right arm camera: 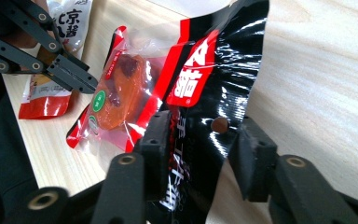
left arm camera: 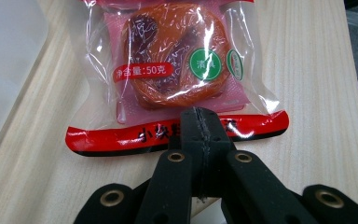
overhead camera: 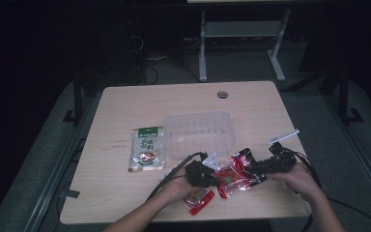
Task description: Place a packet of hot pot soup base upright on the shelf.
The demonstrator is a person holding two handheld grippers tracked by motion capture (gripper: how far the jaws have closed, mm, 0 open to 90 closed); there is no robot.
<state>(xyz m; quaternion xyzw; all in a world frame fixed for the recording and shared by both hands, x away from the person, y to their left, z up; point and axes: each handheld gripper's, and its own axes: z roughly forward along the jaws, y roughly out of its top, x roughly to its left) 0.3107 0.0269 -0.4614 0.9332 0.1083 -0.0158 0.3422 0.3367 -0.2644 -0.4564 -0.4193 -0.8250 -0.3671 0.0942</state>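
Your left gripper [left arm camera: 200, 122] is clamped on the red bottom seam of the clear snack packet [left arm camera: 168, 70], jaws tight together. Your right gripper [right arm camera: 200, 140] straddles the black-and-red pouch [right arm camera: 214, 84], jaws apart; whether the pads press it, you can't tell. Both packs sit at the table's [overhead camera: 125, 101] near edge, between your hands. Just behind them is the clear plastic tray [overhead camera: 200, 133]; the green-topped sachet [overhead camera: 147, 149] lies left, a small red sachet [overhead camera: 199, 199] nearer you. The pouch's long axis rises away from your right gripper.

High view overlooks table [overhead camera: 125, 104]; gripper views close.
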